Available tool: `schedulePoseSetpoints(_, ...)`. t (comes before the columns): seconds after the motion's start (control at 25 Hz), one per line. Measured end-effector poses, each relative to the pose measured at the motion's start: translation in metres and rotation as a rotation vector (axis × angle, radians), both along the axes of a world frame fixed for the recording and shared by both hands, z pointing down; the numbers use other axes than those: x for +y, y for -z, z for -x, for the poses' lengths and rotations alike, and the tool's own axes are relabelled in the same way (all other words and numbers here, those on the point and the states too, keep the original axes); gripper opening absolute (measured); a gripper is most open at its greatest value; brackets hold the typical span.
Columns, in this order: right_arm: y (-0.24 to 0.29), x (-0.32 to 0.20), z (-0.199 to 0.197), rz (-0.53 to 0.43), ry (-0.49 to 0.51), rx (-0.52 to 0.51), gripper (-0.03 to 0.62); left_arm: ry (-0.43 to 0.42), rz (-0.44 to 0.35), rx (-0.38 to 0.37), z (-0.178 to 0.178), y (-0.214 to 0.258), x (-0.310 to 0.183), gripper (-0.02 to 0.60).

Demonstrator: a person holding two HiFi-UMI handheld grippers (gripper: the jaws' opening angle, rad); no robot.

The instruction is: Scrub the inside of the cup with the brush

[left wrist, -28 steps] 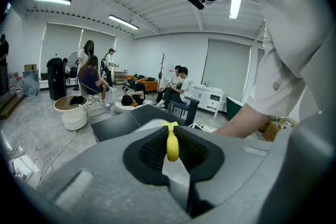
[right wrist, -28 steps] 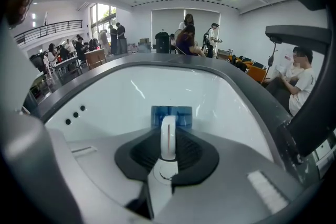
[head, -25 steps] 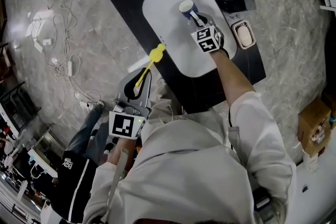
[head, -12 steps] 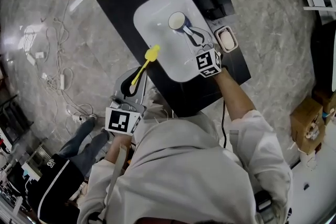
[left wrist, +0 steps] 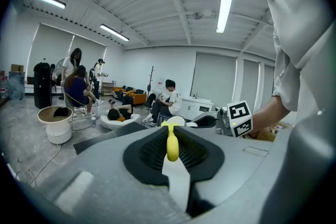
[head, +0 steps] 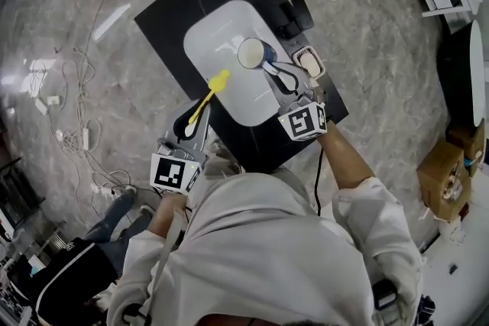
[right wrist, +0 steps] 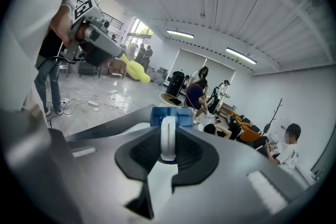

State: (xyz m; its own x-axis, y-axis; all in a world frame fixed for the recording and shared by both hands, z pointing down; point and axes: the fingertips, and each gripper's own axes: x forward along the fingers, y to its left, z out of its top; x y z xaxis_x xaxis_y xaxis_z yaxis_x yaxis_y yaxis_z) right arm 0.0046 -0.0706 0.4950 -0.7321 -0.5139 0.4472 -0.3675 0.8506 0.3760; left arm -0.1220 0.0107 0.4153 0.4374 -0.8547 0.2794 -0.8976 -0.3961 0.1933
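My left hand-held gripper [left wrist: 171, 134] is pinched tight on the handle of the yellow brush [left wrist: 171, 147]. My right hand-held gripper [right wrist: 168, 129] is clamped on the white handle of the blue cup [right wrist: 179, 115]. Only the gripper views show those grips. Only the head view shows both things over the white basin [head: 218, 34]: the brush head near its left edge, the cup's open mouth over its right half, the two apart. I count one brush, one cup and one basin. The basin sits in the black tabletop [head: 164, 8], with a small soap dish [head: 308, 61] just beside its right rim. Open grey floor [head: 382, 50] surrounds the tabletop, and cables [head: 69, 126] lie to the left. Farthest off, the gripper views show several seated people [left wrist: 167, 99].
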Motion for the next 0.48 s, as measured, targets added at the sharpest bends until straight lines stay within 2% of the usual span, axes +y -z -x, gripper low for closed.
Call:
schedulePoseSetpoints(0.24, 0.043, 0.021, -0.010, -0.114, 0.047, 0.038, 0.054, -0.031, -0.029, 0.004, -0.008, 0.011, 0.002, 0.037)
schedulePoseSetpoints(0.48, 0.065, 0.035, -0.027, -0.222, 0.082, 0.108, 0.054, -0.075, -0.054, 0.015, -0.020, 0.028, 0.003, 0.037)
